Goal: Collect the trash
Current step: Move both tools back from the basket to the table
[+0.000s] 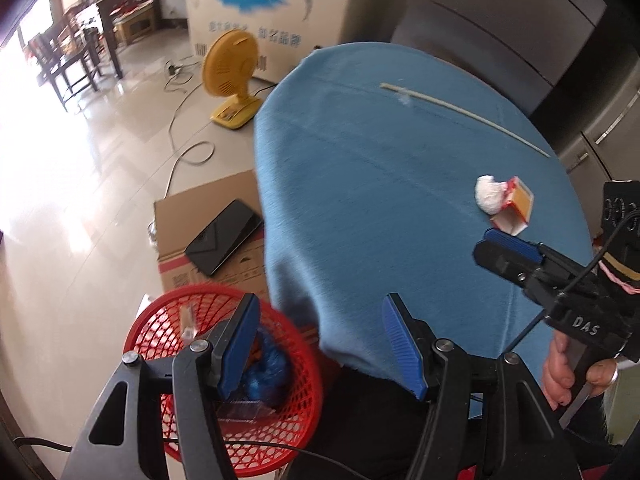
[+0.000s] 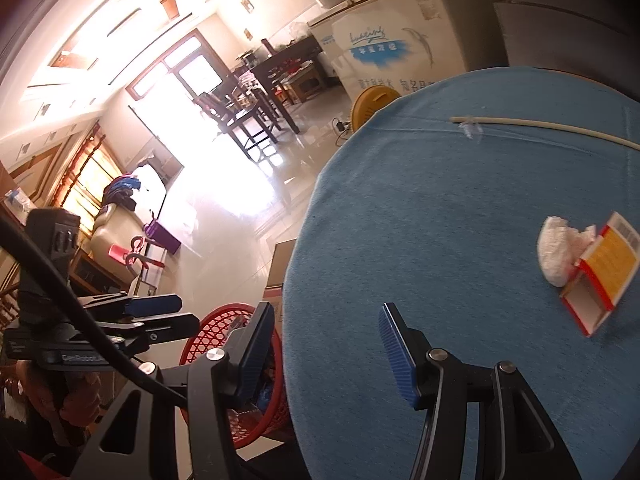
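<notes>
The left gripper (image 1: pixel 320 344) has its blue pads spread with nothing between them; it hangs over the table edge, one pad above the red basket (image 1: pixel 160 320) at 7 o'clock in its view, the other above the blue cloth (image 1: pixel 360 180). That fits a hand working between bin and table, though which way it is headed I cannot tell. The right gripper (image 2: pixel 326 350) is likewise parted and empty, its left pad over the basket (image 2: pixel 216 324), its right pad over the cloth (image 2: pixel 440 220). In the left view it sits at 3 o'clock, near the trash but not touching it. The trash left on the table is a crumpled tissue (image 2: pixel 560 252) touching an opened carton (image 2: pixel 600 272) at 3 o'clock in the right view, and a long pale stick (image 2: pixel 540 126) at 1 o'clock, well apart from them. The basket stands on the floor just beside the table, probably so that each piece needs only a short carry; a blue bag (image 1: pixel 268 372) and clear wrapping already lie in it. The tissue and carton look the nearest pick for the right gripper, whose gap seems wide enough for the tissue.
</notes>
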Motion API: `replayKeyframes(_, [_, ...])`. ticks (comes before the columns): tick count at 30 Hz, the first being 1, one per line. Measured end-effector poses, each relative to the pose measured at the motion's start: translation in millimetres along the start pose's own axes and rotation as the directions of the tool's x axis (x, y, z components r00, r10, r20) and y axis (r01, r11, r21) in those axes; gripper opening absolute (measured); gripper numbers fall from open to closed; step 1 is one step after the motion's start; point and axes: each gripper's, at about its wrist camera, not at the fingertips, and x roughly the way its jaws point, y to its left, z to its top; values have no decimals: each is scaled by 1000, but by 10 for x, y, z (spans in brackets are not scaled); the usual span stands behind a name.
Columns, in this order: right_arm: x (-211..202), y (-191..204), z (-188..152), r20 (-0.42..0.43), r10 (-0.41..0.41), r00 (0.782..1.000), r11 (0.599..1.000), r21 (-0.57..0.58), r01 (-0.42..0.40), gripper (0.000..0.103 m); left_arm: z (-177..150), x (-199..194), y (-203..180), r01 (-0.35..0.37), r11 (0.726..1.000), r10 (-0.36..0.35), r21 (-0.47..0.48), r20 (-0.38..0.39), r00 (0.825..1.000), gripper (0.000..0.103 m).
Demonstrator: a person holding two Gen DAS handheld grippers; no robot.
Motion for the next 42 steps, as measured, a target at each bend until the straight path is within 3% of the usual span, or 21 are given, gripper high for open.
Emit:
replayKeyframes(18, [-583, -580, -179, 74, -115, 991, 986, 127, 105, 58, 270, -42, -704, 52, 987, -58, 155, 38, 998, 65])
replayKeyframes(29, [-993, -1010, -281, 131, -199, 971, 960, 226, 167, 58, 452, 44, -1167, 61, 967, -74, 246, 43, 996, 65])
replayKeyframes(36, [-1256, -1378, -406, 150, -258, 955, 925, 324, 199, 58, 562, 319, -1701, 67, 928, -82, 366, 25, 996, 65])
replayKeyframes(42, [-1398, -1524, -521, 154, -287, 946, 904, 371, 214, 59, 740, 846, -2050, 43, 858, -59, 512, 14, 998, 71])
